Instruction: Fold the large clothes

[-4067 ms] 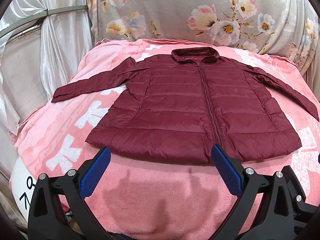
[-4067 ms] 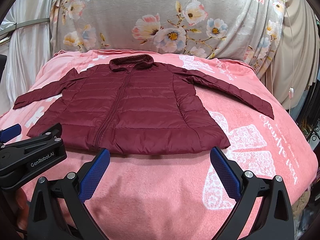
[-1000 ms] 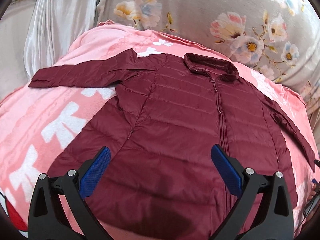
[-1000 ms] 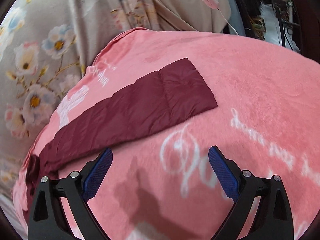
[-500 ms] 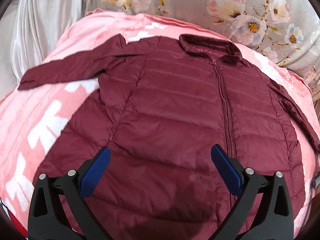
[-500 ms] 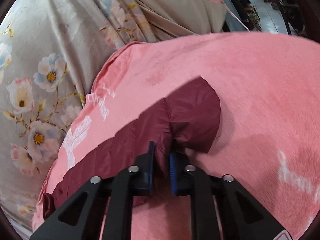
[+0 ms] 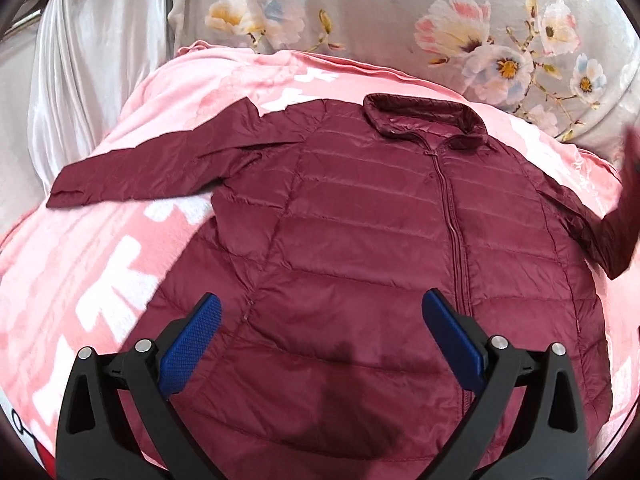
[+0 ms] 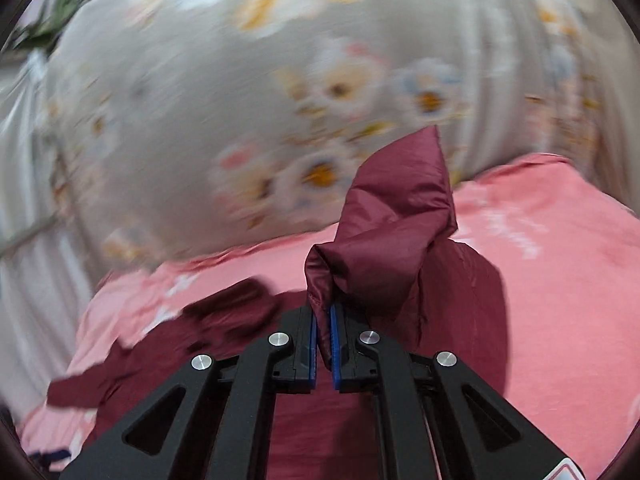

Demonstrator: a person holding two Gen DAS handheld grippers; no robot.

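A maroon quilted jacket (image 7: 380, 220) lies face up and zipped on a pink blanket (image 7: 100, 260), collar at the far end. My left gripper (image 7: 320, 300) hovers open above its lower front, nothing between the blue pads. The jacket's left sleeve (image 7: 152, 168) lies stretched out flat to the left. In the right wrist view my right gripper (image 8: 323, 316) is shut on the cuff end of the other sleeve (image 8: 396, 232), which stands lifted and crumpled above the blanket. That raised sleeve (image 7: 616, 236) shows blurred at the right edge of the left wrist view.
A grey floral sheet (image 7: 400, 12) hangs behind the blanket's far edge. A white curtain (image 7: 92, 72) drapes at the back left. The blanket (image 8: 560, 280) slopes away on the right side of the jacket body (image 8: 224, 320).
My right gripper closed on the sleeve cuff that lay flat, then lifted it and swung it toward the jacket. My left gripper drifted slightly over the jacket and stayed open.
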